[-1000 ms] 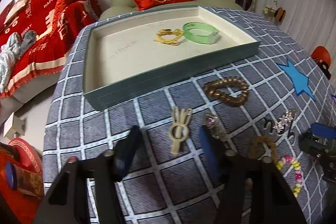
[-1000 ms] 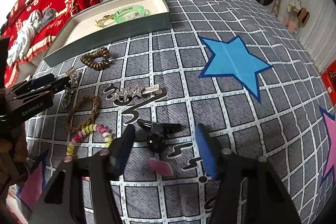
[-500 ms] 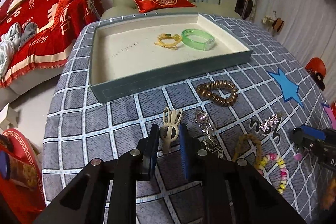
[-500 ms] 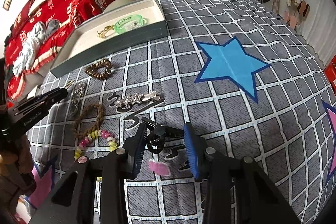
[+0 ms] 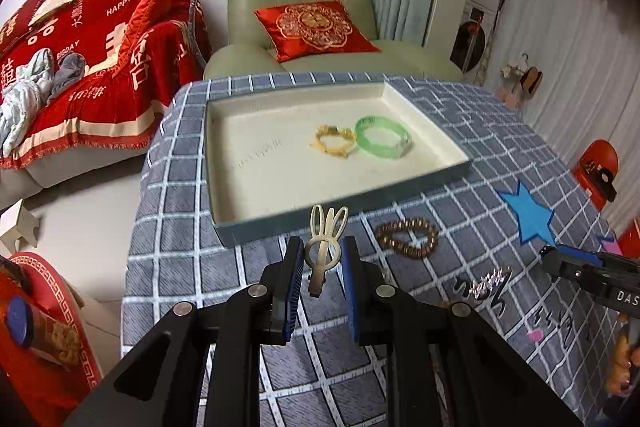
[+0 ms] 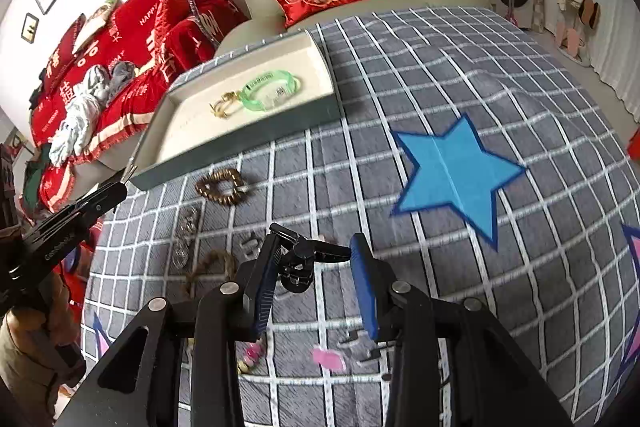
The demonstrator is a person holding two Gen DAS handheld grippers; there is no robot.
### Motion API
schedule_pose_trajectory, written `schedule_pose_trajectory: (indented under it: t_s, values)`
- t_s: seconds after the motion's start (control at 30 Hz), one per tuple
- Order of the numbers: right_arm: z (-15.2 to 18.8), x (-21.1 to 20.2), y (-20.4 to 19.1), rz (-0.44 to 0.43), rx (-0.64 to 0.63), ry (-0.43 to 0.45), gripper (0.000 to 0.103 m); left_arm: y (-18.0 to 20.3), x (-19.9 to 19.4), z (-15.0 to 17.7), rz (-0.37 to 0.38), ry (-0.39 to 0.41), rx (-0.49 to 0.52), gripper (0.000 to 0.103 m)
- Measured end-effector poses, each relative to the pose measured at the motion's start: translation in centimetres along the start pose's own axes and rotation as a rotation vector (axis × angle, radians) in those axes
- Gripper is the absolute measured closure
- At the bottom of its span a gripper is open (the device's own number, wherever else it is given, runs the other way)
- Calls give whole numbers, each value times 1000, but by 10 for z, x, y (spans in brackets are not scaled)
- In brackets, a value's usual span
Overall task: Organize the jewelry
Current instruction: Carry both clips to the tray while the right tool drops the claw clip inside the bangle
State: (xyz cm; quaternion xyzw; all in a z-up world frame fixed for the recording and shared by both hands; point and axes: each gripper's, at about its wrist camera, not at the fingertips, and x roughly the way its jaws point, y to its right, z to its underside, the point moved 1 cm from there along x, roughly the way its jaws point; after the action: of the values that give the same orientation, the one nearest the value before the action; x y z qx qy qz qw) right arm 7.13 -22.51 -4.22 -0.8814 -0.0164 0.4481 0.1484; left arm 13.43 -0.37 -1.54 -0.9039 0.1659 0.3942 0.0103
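Note:
My left gripper [image 5: 320, 257] is shut on a cream rabbit-ear hair clip [image 5: 325, 239] and holds it above the cloth, just in front of the grey tray [image 5: 348, 215]. The tray holds a gold bracelet [image 5: 333, 145] and a green bangle [image 5: 383, 137]. My right gripper [image 6: 316, 261] is shut on a black hair claw [image 6: 304, 259], lifted off the cloth. The tray [image 6: 240, 151] lies far ahead of it to the left.
A brown bead bracelet [image 5: 408, 237] and a rhinestone clip [image 5: 486, 285] lie on the checked cloth near the tray. In the right wrist view, a brown bracelet [image 6: 222, 185], silver pieces [image 6: 186, 231] and a braided band [image 6: 208, 267] lie left of the claw. A green armchair [image 5: 304, 7] stands beyond.
Both grippers closed from open onto their items and lifted them. The left moved toward the tray with the rabbit clip; the right raised the black claw.

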Motion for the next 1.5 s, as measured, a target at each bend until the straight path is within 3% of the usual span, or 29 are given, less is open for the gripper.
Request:
schedule_pose_trajectory:
  t_s: [0.53,0.9,1.03,1.3,1.5]
  values:
    - [-99,9,-32,-97,-90,32,64,-6,-14,-80,-53,103,19,67]
    - [-174,59,-57,-113,-119,-16,64,-20,27,-155,-76,90,-21,67]
    - [-190,92,-64,-102,-126,-45,64,-25,60,-154,-84,48,-27,67]
    - [-180,161,-64,-55,-146,-135,64,-30,132,-122,-115,-59,-28,67]
    - [-180,192,-61,-38,-150,-173,64,-29,157,-110,-146,-96,-5,67]
